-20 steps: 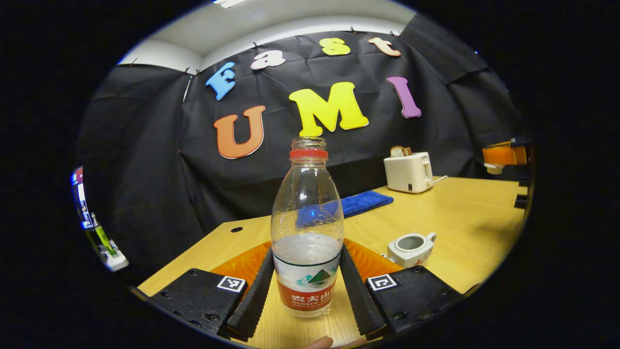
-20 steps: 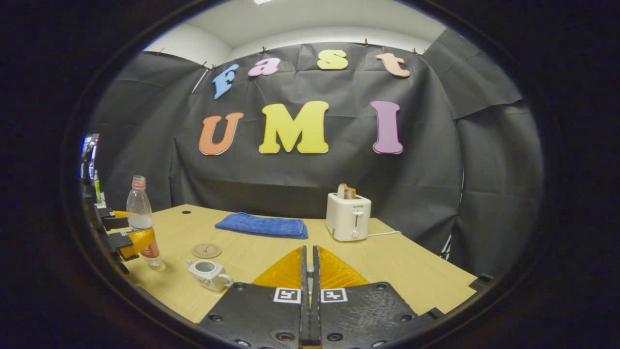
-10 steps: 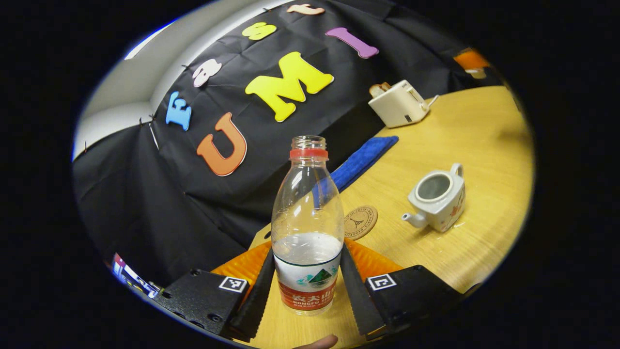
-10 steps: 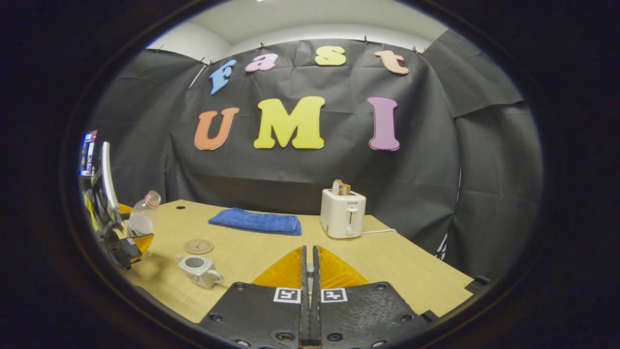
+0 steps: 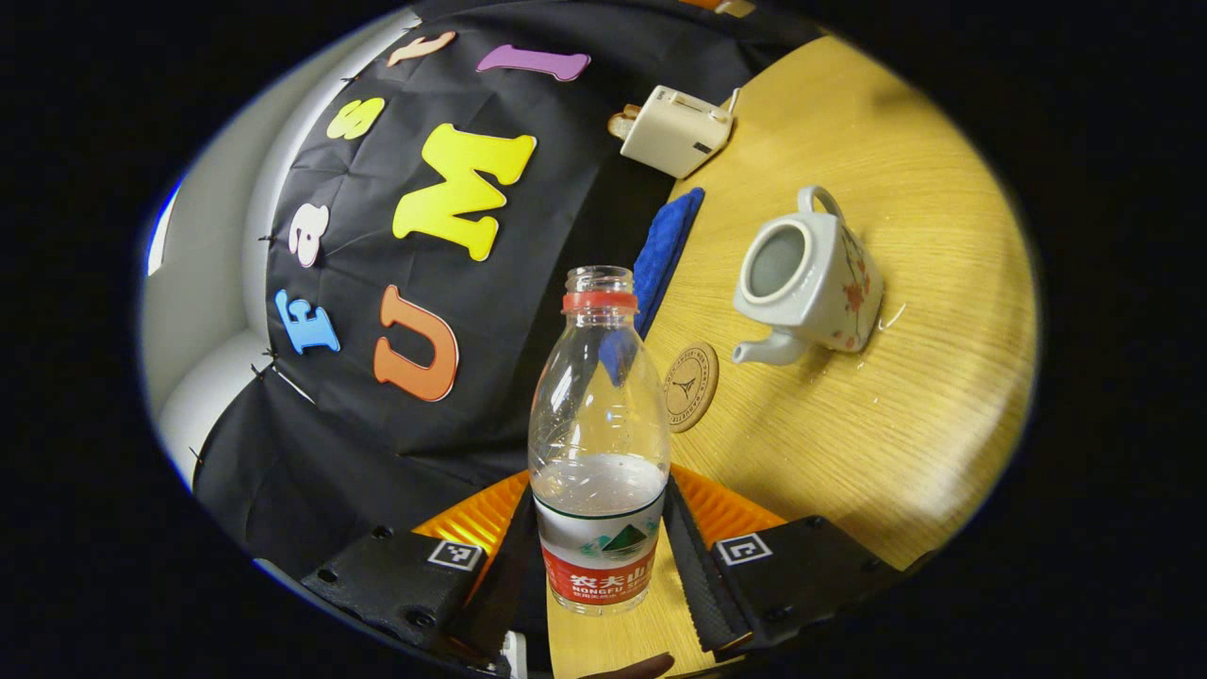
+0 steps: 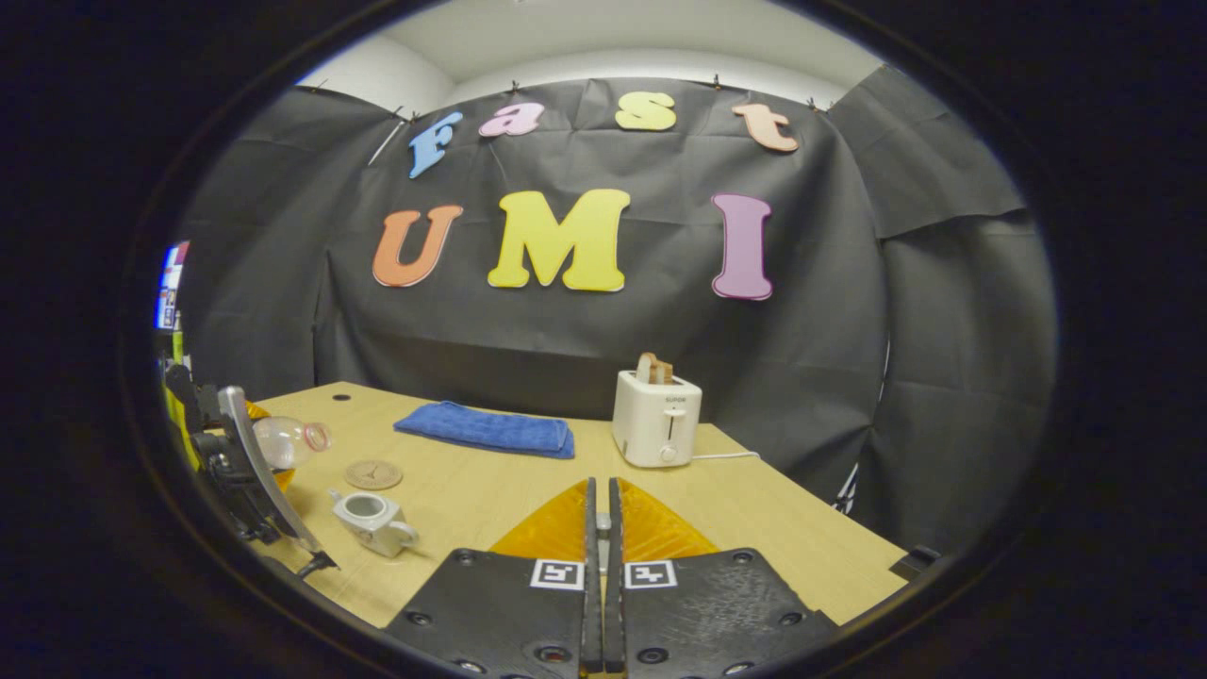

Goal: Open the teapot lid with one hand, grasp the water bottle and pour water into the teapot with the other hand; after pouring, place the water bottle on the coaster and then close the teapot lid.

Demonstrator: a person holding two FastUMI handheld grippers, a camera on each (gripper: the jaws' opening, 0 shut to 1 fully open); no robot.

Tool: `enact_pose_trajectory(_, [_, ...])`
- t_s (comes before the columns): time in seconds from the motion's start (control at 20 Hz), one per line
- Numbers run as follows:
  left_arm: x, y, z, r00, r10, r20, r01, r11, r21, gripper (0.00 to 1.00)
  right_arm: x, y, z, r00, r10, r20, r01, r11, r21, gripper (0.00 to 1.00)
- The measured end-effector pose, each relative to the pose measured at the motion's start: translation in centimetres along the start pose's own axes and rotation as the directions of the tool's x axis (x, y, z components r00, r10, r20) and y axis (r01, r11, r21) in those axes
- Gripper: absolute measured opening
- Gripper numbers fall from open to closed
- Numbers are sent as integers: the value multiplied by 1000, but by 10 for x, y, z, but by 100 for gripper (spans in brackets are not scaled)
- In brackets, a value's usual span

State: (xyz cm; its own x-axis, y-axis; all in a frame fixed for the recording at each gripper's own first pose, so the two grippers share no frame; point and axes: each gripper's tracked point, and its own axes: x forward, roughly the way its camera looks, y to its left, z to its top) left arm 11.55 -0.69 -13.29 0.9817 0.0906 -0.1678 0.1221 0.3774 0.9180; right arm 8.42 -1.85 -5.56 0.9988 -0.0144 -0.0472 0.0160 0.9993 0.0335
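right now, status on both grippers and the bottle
Left gripper shut on water bottle, uncapped, tipped toward the teapot. Teapot open, no lid on it. Right gripper shut, held back. Coaster free beside the spout.

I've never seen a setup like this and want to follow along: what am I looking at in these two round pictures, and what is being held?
There is no robot arm. A person holds a two-finger gripper in each hand, and each carries a camera looking out along its fingers.

In the left gripper view, the left gripper is shut on an uncapped bottle, part full of water. The scene looks tipped because that hand is tilted. In the right gripper view the bottle lies nearly sideways above the teapot.

The right gripper is shut; what it holds cannot be seen.

On the table stand the lidless teapot, a coaster, a blue cloth and a toaster.
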Motion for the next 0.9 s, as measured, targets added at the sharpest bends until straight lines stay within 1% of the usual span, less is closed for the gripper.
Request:
enact_pose_trajectory(0.2, [-6,-3,3,1000,2,9,-3,993,120,75,0,0,2,1000,2,5,-2,1000,-14,1])
enact_pose_trajectory(0.4, [-14,-6,7,1000,-3,5,2,980,198,75,1,2,0,1000,7,1,-7,1000,-17,1])
enact_pose_trajectory(0.7, [-17,-2,19,1000,-2,9,-1,952,305,75,1,-2,-1,1000,2,-4,-2,1000,-13,1])
enact_pose_trajectory(0.9, [-16,-2,24,1000,3,5,-4,920,392,75,3,-6,-1,1000,-6,-8,6,1000,-9,1])
